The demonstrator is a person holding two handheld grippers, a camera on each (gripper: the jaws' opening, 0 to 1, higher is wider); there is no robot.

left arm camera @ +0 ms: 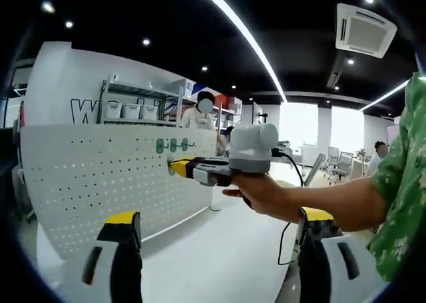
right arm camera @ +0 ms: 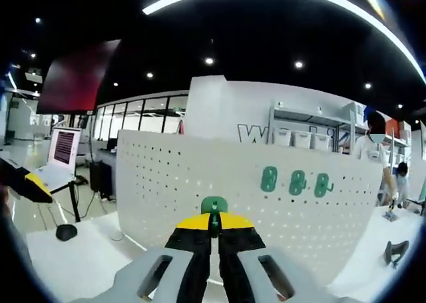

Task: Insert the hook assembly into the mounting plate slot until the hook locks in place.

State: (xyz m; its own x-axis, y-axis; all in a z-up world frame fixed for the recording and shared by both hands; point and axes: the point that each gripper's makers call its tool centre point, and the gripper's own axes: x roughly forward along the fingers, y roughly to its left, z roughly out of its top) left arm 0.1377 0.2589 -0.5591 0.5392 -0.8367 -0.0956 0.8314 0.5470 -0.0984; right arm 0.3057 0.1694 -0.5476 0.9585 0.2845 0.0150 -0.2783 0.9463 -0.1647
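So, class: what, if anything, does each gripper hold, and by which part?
The right gripper is shut on a green hook, pinching its lower end, with the rounded top sticking out toward the white pegboard. The left gripper is open and holds nothing.

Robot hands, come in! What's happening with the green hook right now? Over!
Right gripper shut on green hook, at the white pegboard. Left gripper open, holding nothing. Three green hooks already on the board. Nothing in the way.

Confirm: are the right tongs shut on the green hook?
Shut: right tongs pinch the green hook, jaws together, short of the pegboard.
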